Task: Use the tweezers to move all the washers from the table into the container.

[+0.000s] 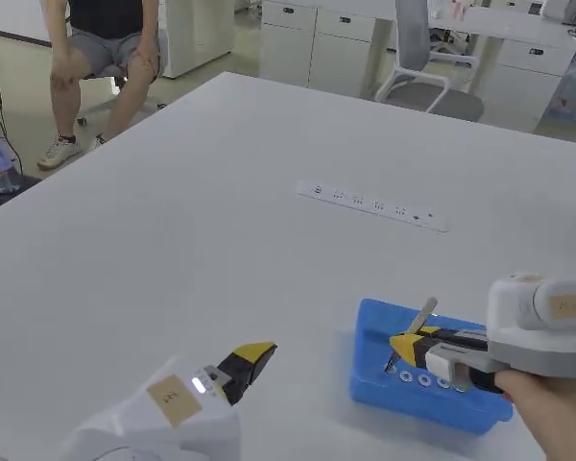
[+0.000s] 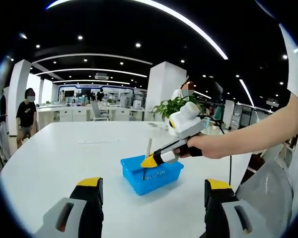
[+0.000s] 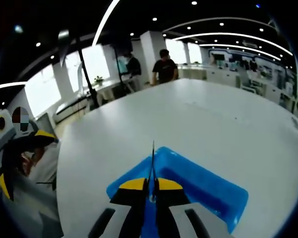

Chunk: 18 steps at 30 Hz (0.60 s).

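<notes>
A blue container [image 1: 432, 403] stands on the white table near the front right. Three small washers [image 1: 423, 380] lie in a row inside it, also seen as washers [image 2: 159, 174] in the left gripper view. My right gripper [image 1: 408, 346] is shut on thin metal tweezers [image 1: 423, 315], whose tips point down into the container's left part. In the right gripper view the tweezers [image 3: 152, 158] stick out between the closed jaws of the right gripper [image 3: 152, 184], above the container [image 3: 198, 186]. My left gripper [image 1: 252, 359] is open and holds nothing, left of the container [image 2: 139, 184].
A white power strip [image 1: 372, 205] lies flat on the table beyond the container. A person [image 1: 106, 38] sits past the table's far left corner. An office chair [image 1: 427, 67] and white cabinets [image 1: 307, 43] stand behind the table's far edge.
</notes>
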### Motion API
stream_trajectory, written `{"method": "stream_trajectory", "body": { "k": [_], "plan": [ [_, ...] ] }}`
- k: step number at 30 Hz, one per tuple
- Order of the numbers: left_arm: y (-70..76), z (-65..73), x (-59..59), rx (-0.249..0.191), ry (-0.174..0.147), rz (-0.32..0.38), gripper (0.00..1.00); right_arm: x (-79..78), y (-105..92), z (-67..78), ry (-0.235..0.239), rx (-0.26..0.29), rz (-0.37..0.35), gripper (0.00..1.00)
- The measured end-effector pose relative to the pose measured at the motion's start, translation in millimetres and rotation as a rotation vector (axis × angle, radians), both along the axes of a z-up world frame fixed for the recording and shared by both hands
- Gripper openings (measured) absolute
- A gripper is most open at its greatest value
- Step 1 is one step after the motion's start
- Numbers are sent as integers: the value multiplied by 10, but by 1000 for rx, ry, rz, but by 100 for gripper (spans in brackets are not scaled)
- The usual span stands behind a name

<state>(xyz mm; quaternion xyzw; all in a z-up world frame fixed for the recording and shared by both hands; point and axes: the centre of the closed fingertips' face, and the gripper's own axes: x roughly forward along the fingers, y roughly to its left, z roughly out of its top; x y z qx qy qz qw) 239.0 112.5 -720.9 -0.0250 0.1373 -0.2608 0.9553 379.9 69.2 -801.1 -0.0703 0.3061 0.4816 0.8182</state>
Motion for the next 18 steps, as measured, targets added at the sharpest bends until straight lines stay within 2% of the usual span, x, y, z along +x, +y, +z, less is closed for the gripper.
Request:
{"method": "stream_trajectory", "body": {
  "k": [15,18],
  "plan": [
    [-13,5,-4,-4,8,-4,84,22,8,-98,-2,-35,8,3],
    [-23,0,-9,-2,10,-11,81,10,-2,-126,-8,-44,18,3]
  ]
}}
